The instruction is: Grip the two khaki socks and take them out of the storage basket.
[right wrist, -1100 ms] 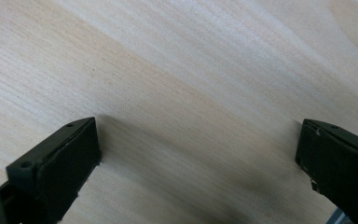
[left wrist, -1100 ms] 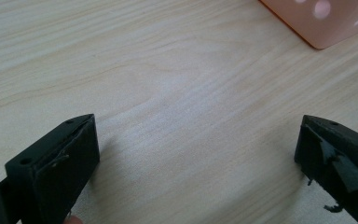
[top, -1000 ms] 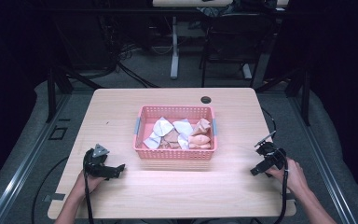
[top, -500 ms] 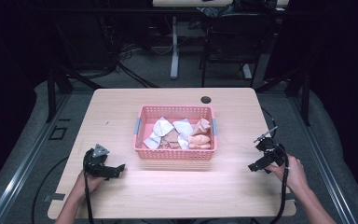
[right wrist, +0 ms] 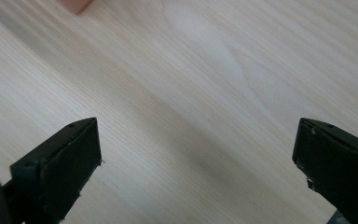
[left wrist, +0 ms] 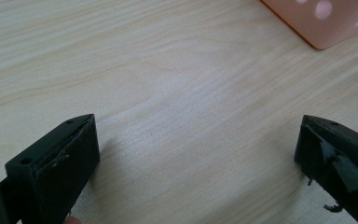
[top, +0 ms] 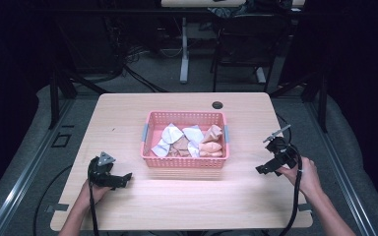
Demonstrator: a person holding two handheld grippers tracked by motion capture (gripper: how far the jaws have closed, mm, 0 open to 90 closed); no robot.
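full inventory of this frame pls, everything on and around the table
table: 1, light wood, centre of the high view
basket: 1, pink perforated plastic, middle of the table
items in basket: several, white and peach/tan, piled together; exact count and kind too small to tell
round hole or cap: 1, black, far edge of the table, behind the basket
chair and desk legs: dark and white, on the floor beyond the table
left claw: 1, black, open, near-left of the basket, over bare wood
right claw: 1, black, open, right of the basket, over bare wood
hands: 2, at the near edge, one per claw
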